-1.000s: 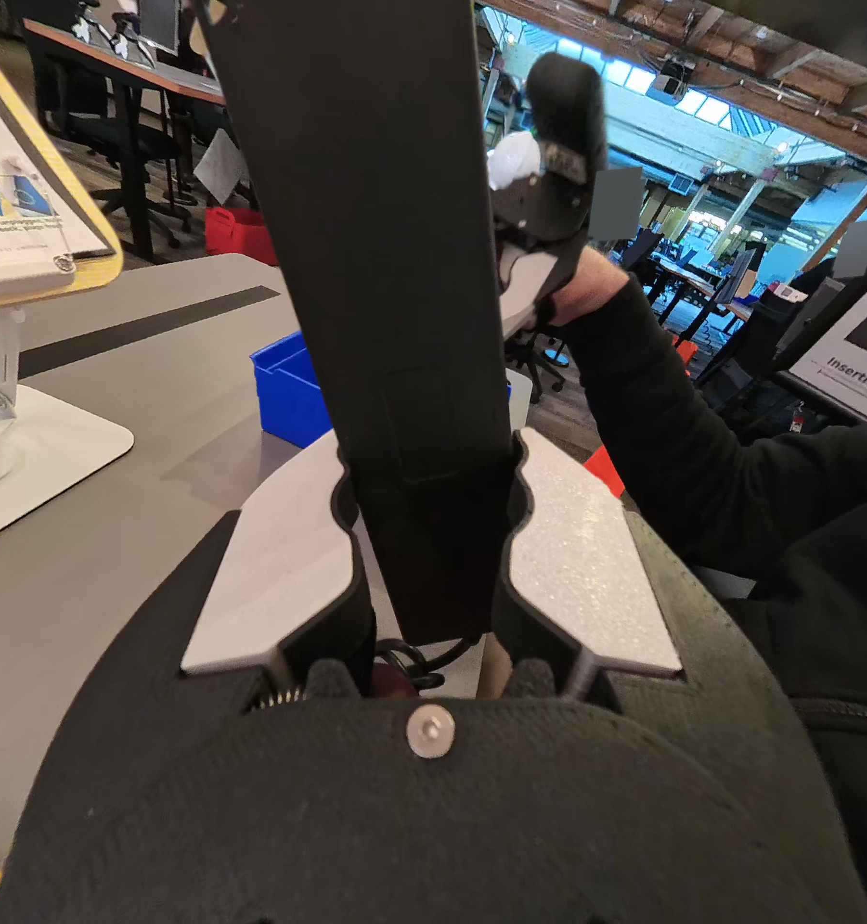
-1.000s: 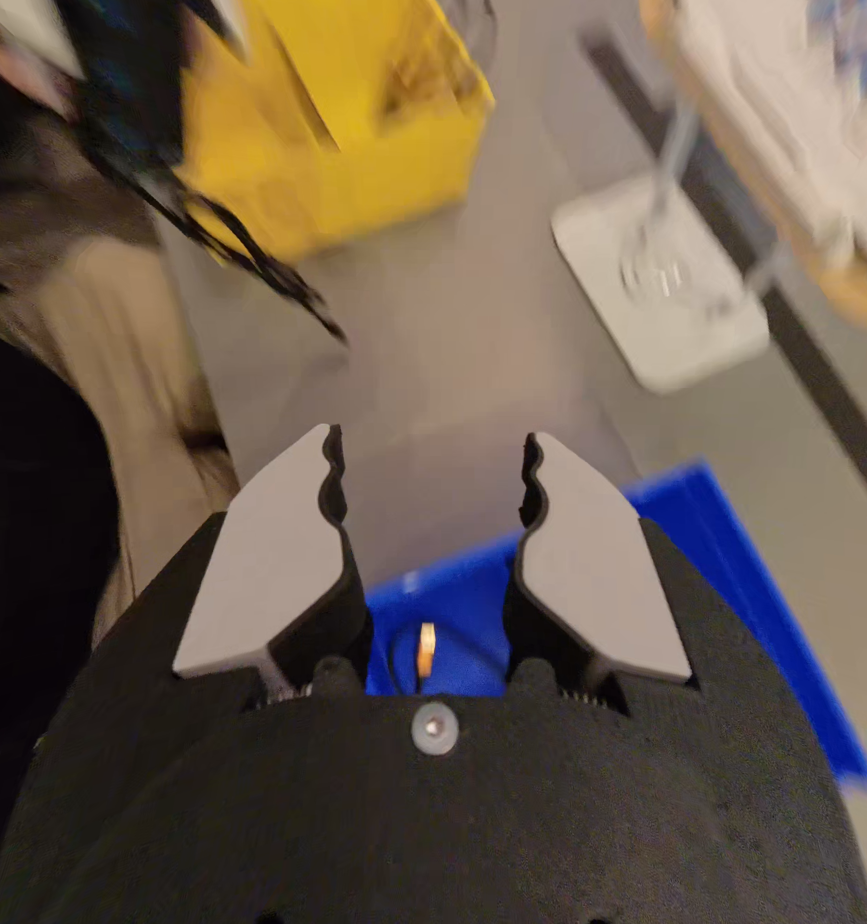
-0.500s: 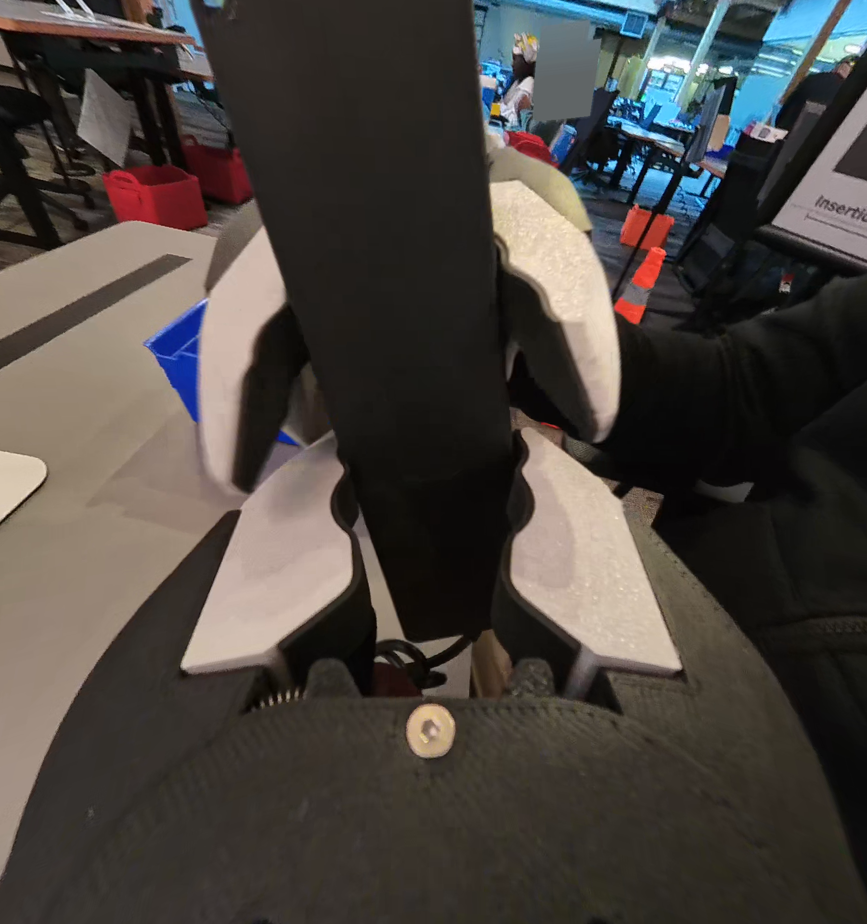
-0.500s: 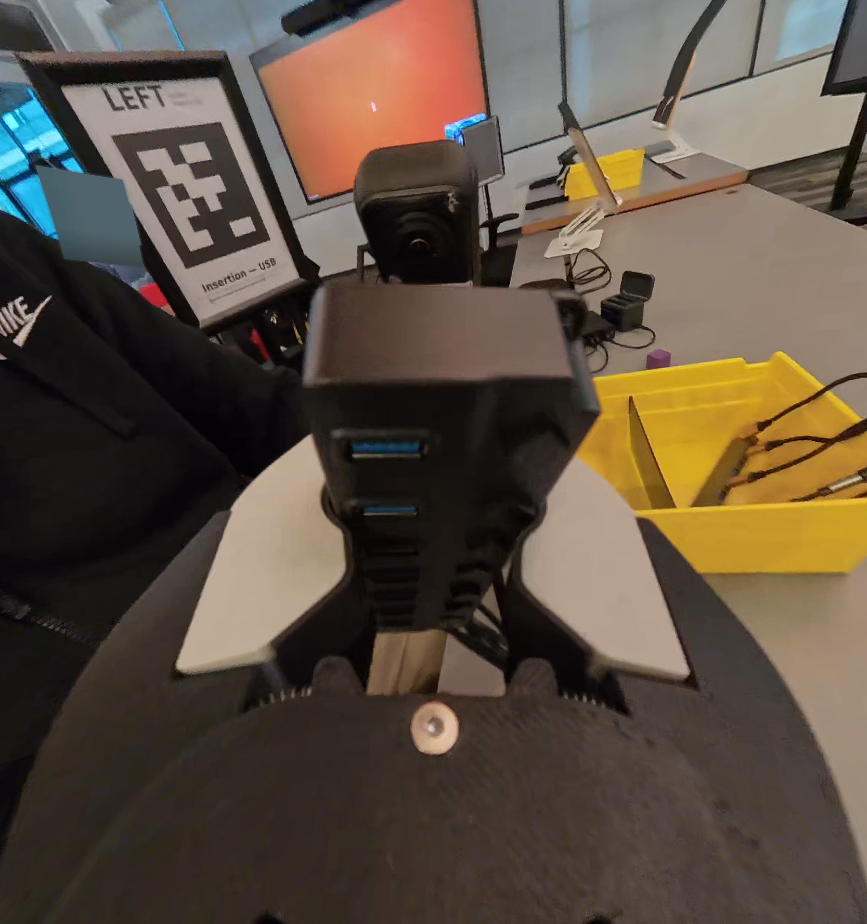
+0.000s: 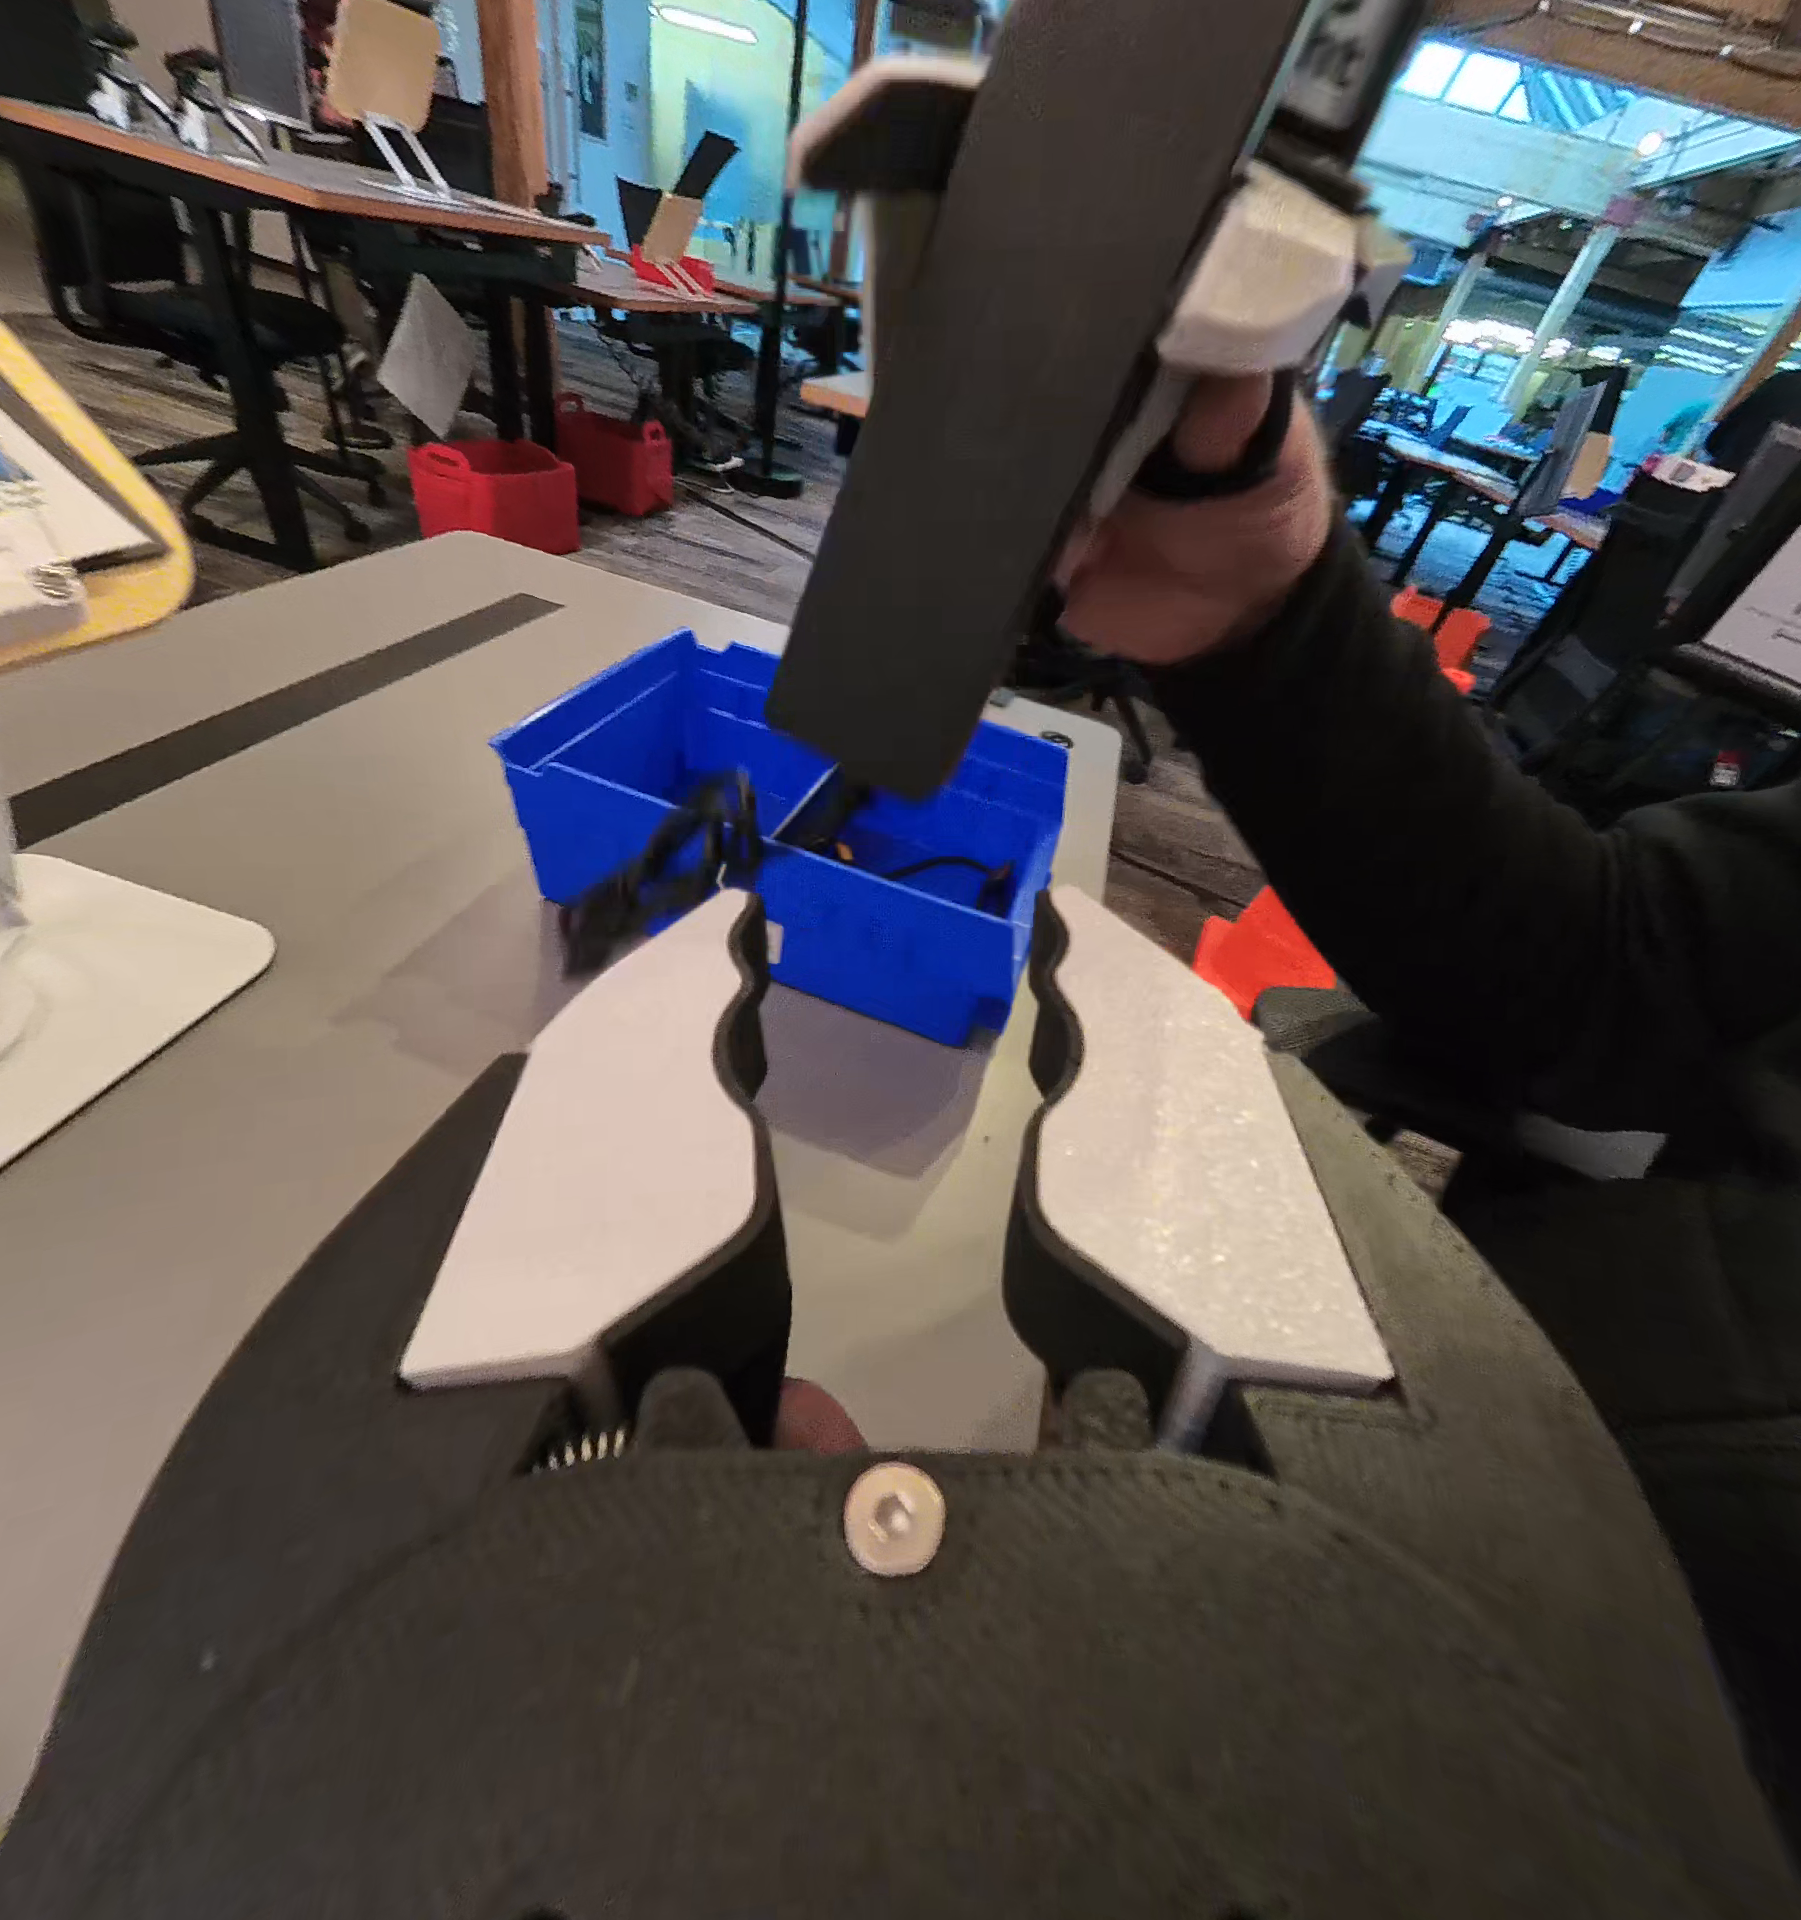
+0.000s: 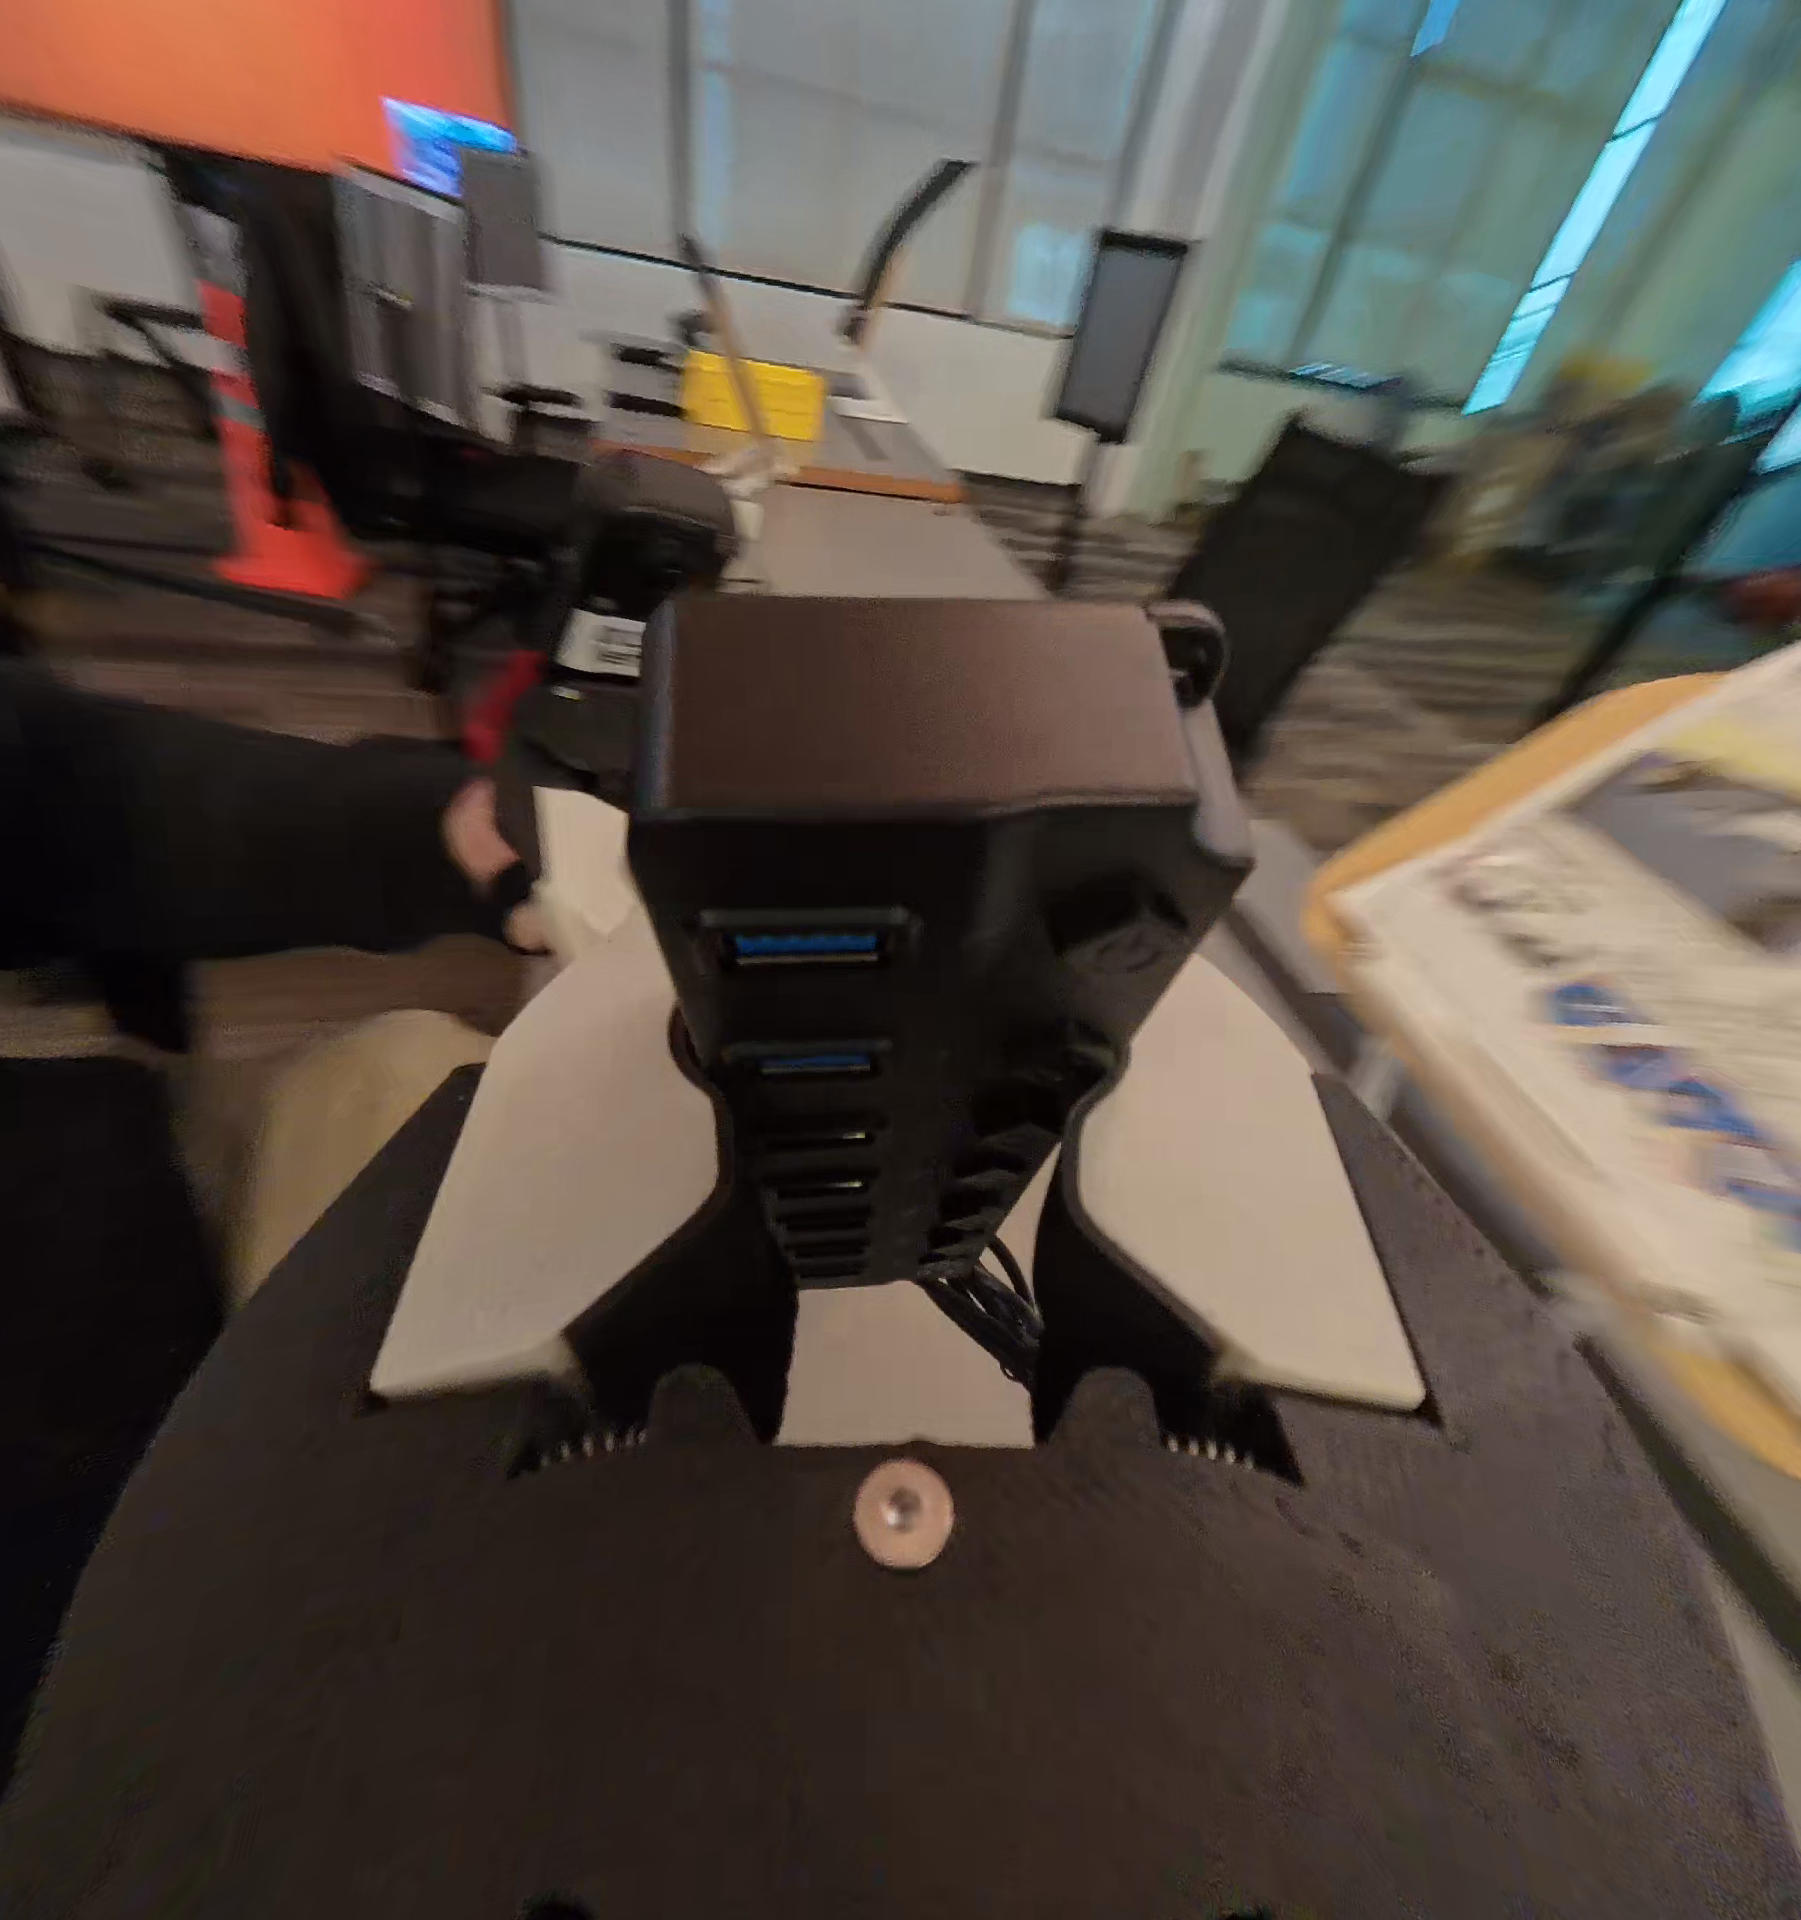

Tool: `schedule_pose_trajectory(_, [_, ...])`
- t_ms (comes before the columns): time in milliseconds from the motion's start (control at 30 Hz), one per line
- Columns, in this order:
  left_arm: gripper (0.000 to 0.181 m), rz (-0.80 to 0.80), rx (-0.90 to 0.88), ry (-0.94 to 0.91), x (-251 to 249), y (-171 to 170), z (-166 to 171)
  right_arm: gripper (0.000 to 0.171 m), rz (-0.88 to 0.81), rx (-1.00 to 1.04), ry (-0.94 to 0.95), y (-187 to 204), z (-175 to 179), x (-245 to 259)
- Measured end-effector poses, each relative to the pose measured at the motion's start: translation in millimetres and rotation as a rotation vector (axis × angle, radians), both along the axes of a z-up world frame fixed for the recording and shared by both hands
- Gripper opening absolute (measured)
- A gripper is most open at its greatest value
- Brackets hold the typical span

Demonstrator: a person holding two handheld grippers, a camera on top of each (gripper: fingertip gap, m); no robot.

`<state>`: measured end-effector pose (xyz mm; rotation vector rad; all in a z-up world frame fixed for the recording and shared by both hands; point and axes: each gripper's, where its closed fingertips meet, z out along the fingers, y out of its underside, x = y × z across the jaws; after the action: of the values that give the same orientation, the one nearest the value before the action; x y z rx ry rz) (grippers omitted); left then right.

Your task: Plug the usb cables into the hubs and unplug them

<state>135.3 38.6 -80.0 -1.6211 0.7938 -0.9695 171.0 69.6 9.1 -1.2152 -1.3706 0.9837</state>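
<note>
A black USB hub (image 6: 917,790) with blue ports is clamped between my right gripper's (image 6: 906,997) jaws, and a black cable hangs from its lower end. In the left wrist view the hub (image 5: 1021,364) hangs tilted above a blue bin (image 5: 875,956), with the right gripper's white fingers (image 5: 1260,281) on either side of it. Black cables (image 5: 688,842) lie in the bin and spill over its left wall. My left gripper (image 5: 896,914) is open and empty, low over the grey table (image 5: 252,1091) just in front of the bin.
A white stand base (image 5: 96,997) and a tilted board with a yellow edge (image 5: 44,499) stand at the left. The board also shows at the right in the right wrist view (image 6: 1602,987). The person's black sleeve (image 5: 1498,883) crosses on the right. The table edge lies behind the bin. The tips of one gripper are about 11 centimetres away from the tips of the other.
My left gripper has let go of the hub and opened. My right gripper has closed on the hub and carried it up and away, over the blue bin.
</note>
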Motion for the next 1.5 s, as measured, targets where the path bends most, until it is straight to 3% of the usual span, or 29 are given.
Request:
schedule_pose_trajectory(200, [0.042,0.037,-0.001,0.003,-11.2,7.7,-1.1,0.064,-0.485,0.382,-0.092,68.6,21.0,79.2])
schedule_pose_trajectory(367, [0.041,0.088,-0.011,0.055,-14.0,15.2,-10.9,0.065,-0.723,0.465,-0.303,129.2,-22.7,127.2])
schedule_pose_trajectory(600, [0.04,0.101,-0.004,0.06,-18.4,17.3,-10.9,0.065,-0.727,0.215,-0.357,182.1,-120.5,141.8])
schedule_pose_trajectory(967, [0.038,0.098,-0.033,0.055,-23.1,21.5,-19.0,0.068,-0.683,-0.12,-0.587,198.4,-235.5,160.2])
schedule_pose_trajectory(1200, [0.038,0.089,-0.031,0.073,-21.1,19.3,-19.9,0.079,-0.701,-0.155,-0.792,193.2,-259.8,166.4])
schedule_pose_trajectory(1367, [0.038,0.085,-0.034,0.08,-20.9,18.9,-21.2,0.048,-0.652,-0.172,-0.811,183.9,-255.9,167.2])
schedule_pose_trajectory(1500, [0.038,0.082,-0.035,0.083,-20.2,18.4,-22.3,0.046,-0.682,-0.133,-0.86,187.4,-258.1,173.1])
